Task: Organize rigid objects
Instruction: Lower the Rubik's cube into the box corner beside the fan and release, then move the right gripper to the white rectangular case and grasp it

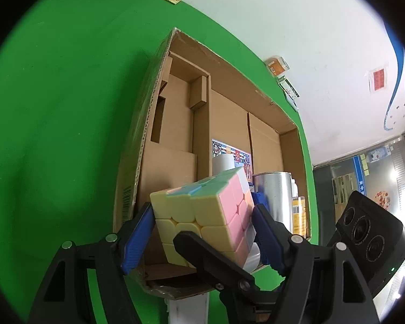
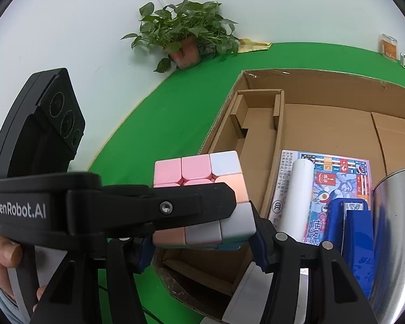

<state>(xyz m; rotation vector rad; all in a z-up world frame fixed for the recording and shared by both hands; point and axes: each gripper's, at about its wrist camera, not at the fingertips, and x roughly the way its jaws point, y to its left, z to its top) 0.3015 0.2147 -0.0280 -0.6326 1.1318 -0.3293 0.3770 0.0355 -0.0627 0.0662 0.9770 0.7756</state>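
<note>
Cube: I see the pastel cube (image 1: 202, 216) between both grippers, above the cardboard box's (image 1: 229, 81) near-left corner.
Left gripper (image 1: 202, 232): clamped on its sides.
Right gripper (image 2: 202, 240): pads at the cube, seemingly clamped too.
Obstacles: metal can (image 1: 274, 197), blue stapler (image 2: 348, 221), white roll (image 2: 297, 194) crowd the right.

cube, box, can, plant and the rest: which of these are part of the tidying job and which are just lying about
Part of the job:
- cube, held by both the left gripper and right gripper
- box
- can, stapler, white roll and booklet, all in the box

Lying about:
- plant
- orange packet by the wall
- green mat
</note>
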